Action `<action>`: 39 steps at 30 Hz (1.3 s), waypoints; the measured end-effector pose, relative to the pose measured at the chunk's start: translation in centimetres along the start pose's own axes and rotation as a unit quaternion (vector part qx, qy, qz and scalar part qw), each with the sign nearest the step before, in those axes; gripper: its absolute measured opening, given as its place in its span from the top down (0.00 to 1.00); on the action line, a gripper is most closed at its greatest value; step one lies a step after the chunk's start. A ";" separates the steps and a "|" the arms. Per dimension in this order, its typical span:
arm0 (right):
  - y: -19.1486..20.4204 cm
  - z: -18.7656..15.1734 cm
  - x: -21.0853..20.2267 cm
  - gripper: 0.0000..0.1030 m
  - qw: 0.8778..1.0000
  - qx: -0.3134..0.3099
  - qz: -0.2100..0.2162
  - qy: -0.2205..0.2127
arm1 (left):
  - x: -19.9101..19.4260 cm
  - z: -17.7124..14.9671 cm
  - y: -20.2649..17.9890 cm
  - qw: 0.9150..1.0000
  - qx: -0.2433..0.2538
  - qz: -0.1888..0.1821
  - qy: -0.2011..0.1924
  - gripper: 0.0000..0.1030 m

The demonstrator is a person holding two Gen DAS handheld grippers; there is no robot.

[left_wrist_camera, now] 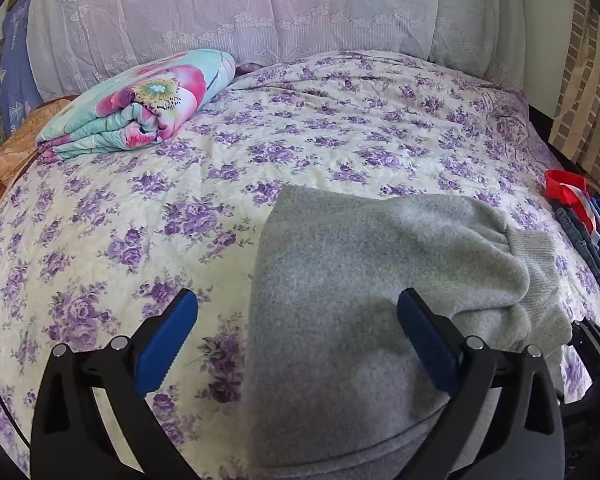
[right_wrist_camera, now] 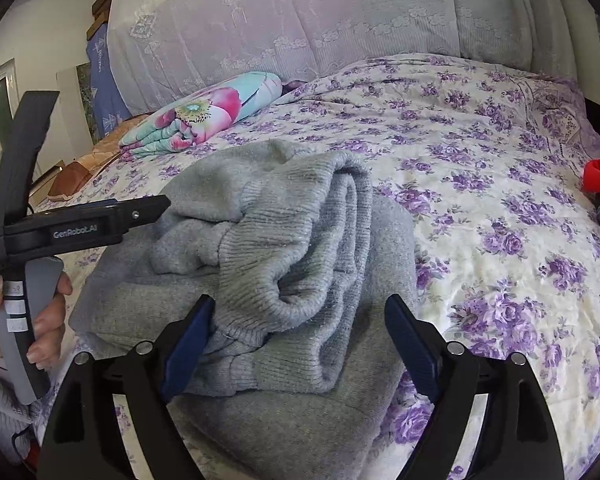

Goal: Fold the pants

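Observation:
Grey fleece pants (left_wrist_camera: 360, 280) lie folded in a thick bundle on the flowered bed, ribbed cuffs on top at the right (left_wrist_camera: 540, 272). In the right wrist view the pants (right_wrist_camera: 268, 248) fill the middle, cuffs bunched on top. My left gripper (left_wrist_camera: 298, 312) is open and empty, its right finger over the pants' near edge, its left finger over the sheet. My right gripper (right_wrist_camera: 300, 316) is open and empty, its fingers straddling the ribbed cuffs. The left gripper's body (right_wrist_camera: 80, 228) shows at the left of the right wrist view, held in a hand.
The bed has a white sheet with purple flowers (left_wrist_camera: 140, 220). A folded flowered quilt (left_wrist_camera: 148, 104) lies at the far left near lace-covered pillows (left_wrist_camera: 240, 4). Red, blue and denim clothes (left_wrist_camera: 580, 208) are piled at the bed's right edge.

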State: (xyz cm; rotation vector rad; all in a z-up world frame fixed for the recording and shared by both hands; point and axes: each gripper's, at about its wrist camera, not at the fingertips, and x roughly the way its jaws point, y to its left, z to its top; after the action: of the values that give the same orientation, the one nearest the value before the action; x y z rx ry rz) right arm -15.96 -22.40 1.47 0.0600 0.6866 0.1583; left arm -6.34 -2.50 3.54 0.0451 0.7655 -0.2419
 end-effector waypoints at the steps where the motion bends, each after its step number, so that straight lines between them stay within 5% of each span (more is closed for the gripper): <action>1: 0.0 0.0 -0.1 0.05 1.000 0.000 -0.009 -0.002 | -0.3 -0.2 0.0 1.000 0.003 0.005 -0.002 0.05; 5: -1.0 -0.3 0.0 0.03 1.000 0.027 -0.007 0.006 | -1.5 -1.3 0.4 1.000 0.006 0.020 -0.005 0.05; 11: -4.3 -1.7 1.7 0.03 0.980 0.171 0.095 0.041 | -2.1 -2.9 1.1 0.999 -0.006 0.031 -0.012 0.05; 19: -3.5 -0.8 -1.2 0.03 0.992 0.107 0.073 0.005 | -3.3 -4.7 0.9 0.999 -0.004 0.011 -0.045 0.05; 23: -3.5 0.4 -3.4 0.03 0.996 0.075 0.050 -0.025 | -3.3 -4.6 0.9 1.000 -0.007 -0.003 -0.025 0.05; 26: -4.4 1.9 -4.6 0.03 0.995 0.056 0.074 -0.042 | -3.1 -4.4 0.7 1.000 -0.012 -0.006 -0.016 0.05; 32: -6.0 3.0 -2.9 0.03 0.991 0.084 0.096 -0.026 | -3.0 -5.1 -0.9 0.999 0.011 0.026 -0.044 0.05; 39: -5.9 1.5 -0.2 0.03 0.989 0.098 0.111 0.006 | -2.3 -5.8 0.0 0.999 -0.016 0.006 -0.043 0.04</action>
State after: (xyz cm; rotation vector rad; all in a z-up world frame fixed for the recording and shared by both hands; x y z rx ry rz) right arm -14.42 -28.25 2.06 0.3258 0.7046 0.3053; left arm -11.84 -1.33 0.95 0.0089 0.6841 -0.2182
